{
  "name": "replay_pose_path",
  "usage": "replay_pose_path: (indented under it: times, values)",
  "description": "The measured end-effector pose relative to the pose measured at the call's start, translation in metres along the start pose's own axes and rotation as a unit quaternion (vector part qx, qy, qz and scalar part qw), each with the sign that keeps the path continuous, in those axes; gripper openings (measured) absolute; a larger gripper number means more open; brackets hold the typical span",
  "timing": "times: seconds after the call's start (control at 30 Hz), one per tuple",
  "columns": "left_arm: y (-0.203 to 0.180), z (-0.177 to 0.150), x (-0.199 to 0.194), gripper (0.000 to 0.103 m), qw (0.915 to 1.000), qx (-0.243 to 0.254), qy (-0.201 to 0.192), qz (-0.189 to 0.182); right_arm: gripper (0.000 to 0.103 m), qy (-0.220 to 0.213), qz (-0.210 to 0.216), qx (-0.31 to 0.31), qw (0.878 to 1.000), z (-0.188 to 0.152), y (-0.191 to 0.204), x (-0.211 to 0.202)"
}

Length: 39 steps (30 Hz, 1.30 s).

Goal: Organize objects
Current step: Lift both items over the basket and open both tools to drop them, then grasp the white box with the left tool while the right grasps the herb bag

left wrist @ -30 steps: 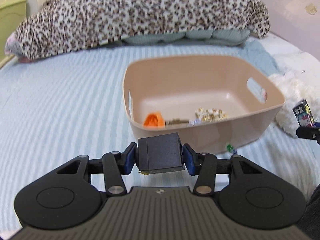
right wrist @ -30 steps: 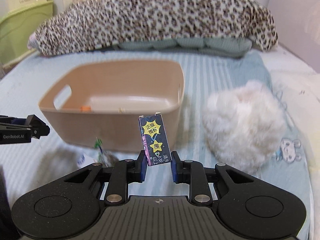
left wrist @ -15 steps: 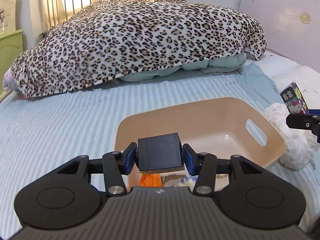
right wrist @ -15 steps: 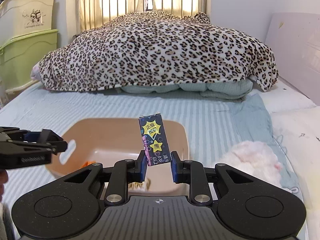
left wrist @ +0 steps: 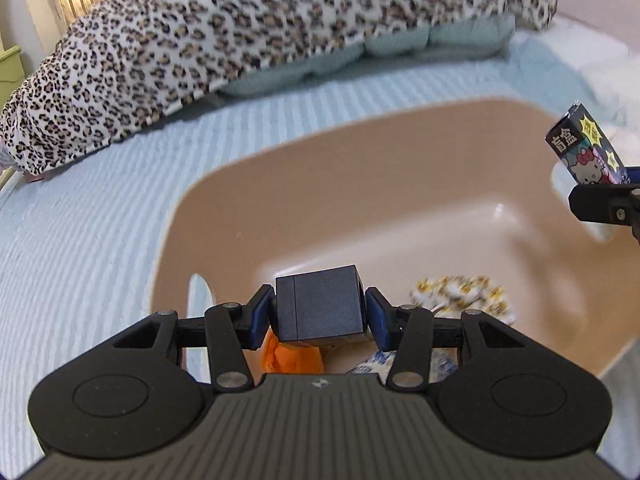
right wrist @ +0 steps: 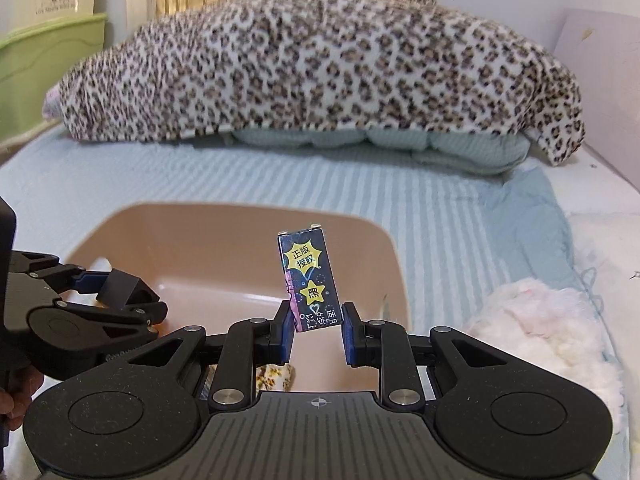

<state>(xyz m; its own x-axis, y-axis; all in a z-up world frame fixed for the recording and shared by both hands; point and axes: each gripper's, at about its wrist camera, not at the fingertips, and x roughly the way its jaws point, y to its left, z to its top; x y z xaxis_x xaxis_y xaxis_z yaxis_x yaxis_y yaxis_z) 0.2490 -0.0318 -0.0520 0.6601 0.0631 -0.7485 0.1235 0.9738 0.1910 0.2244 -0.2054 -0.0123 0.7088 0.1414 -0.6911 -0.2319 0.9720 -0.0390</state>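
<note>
While I hold both tools over the beige bin, each one carries something to drop inside. On my left, the left gripper has its fingers clamped on a small black box, squat and nearly cubic, its slightly longer side running across between the pads. It hangs above the near left part of the bin, just over an orange item on the bin floor. Farther right on that floor lie a white and yellow patterned bundle and a blue and white packet, partly hidden behind my tool.

On my right, the right gripper pinches the bottom end of a dark printed carton with yellow star labels. Its long axis stands nearly upright, the top leaning slightly left, the printed face turned toward my camera. It sits above the near right side of the bin, well inside the rim. Right of the bin, a white fluffy toy rests on the striped bed, with a leopard blanket beyond.

I judge this as the release step: both items are over the bin. Next I should lower a little and spread the fingers, keeping the tall carton from tipping out over the rim.
</note>
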Motion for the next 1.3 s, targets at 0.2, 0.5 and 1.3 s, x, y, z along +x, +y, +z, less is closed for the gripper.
replay_pose_path:
  times: [0.2,0.5,1.3]
  values:
    - [0.003,-0.008,0.015,0.051,0.9995,0.003,0.027,-0.012,0.023,0.041,0.008,-0.009,0.999,-0.014,0.007,0.027]
    - [0.013,-0.008,-0.015,0.079,0.9992,-0.016,0.003,-0.036,0.054,0.026,0.01,0.001,1.0,-0.012,0.009,-0.002]
    - [-0.008,-0.089,-0.09,0.096,0.9983,0.013,-0.006,-0.057,0.077,0.052,0.012,0.044,0.998,-0.081,-0.021,-0.085]
